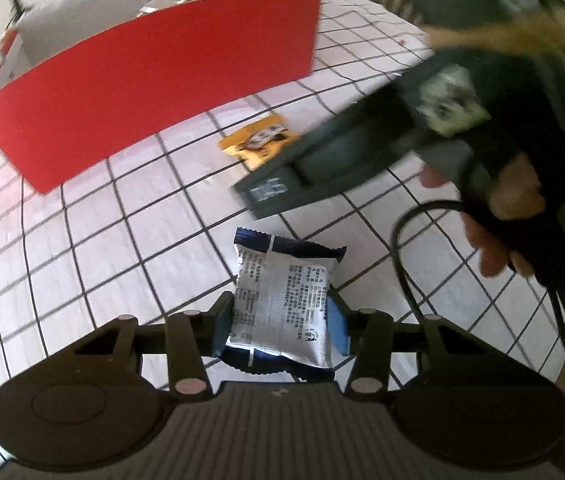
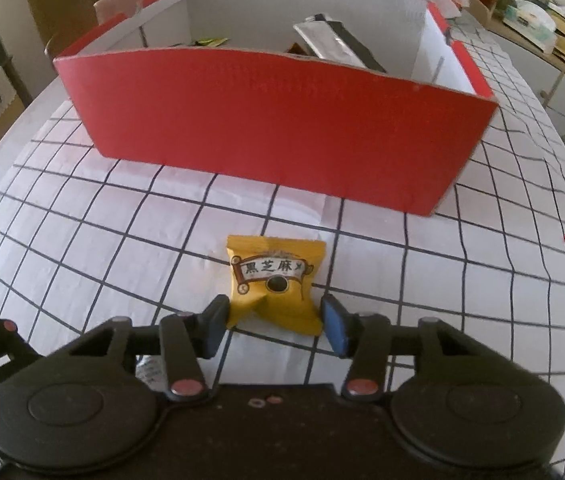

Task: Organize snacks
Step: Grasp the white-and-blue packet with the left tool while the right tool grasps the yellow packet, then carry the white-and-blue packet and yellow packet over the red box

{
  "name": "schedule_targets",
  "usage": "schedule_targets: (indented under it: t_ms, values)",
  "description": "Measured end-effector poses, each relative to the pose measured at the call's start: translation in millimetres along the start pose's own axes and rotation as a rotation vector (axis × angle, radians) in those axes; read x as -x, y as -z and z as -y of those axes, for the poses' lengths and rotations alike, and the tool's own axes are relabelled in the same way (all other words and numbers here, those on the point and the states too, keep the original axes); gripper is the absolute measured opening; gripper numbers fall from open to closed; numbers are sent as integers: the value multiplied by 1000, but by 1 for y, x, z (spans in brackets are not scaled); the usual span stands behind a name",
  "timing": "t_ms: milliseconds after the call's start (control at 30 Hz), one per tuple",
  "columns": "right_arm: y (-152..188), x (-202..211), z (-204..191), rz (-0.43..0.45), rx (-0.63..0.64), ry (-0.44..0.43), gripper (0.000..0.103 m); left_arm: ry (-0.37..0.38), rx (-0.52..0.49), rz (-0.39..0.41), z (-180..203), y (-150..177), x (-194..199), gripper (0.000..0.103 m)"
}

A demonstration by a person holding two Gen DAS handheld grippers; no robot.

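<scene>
Your left gripper (image 1: 280,326) is clamped on the silver-and-navy foil snack packet (image 1: 282,300), lying on the white black-grid tablecloth (image 1: 130,232). Your right gripper (image 2: 274,324) squeezes the yellow snack packet (image 2: 276,284), which sits just before the red cardboard box (image 2: 274,120) with white inner walls.

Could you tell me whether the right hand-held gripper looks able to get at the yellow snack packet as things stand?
Probably yes. The yellow snack packet lies on the checked tablecloth between the fingers of the right hand-held gripper, with nothing on top of it. The red box stands clear beyond it.
</scene>
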State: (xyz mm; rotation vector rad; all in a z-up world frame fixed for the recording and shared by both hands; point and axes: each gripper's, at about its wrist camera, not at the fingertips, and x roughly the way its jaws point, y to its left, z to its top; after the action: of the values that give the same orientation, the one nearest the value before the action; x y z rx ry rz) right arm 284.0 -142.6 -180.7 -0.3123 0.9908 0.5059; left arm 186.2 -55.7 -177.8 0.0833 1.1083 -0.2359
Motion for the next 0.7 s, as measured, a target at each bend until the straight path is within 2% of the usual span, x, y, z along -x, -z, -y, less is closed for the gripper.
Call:
schedule_targets:
  t_ms: [367, 533, 700]
  values:
    - [9, 28, 19, 41, -98, -6, 46, -12, 154, 14, -33, 6, 20, 47]
    - [16, 44, 23, 64, -123, -24, 45, -30, 202, 31, -49, 15, 29, 47]
    - [22, 61, 23, 82, -135, -31, 44, -39, 227, 58, -54, 10, 44, 47]
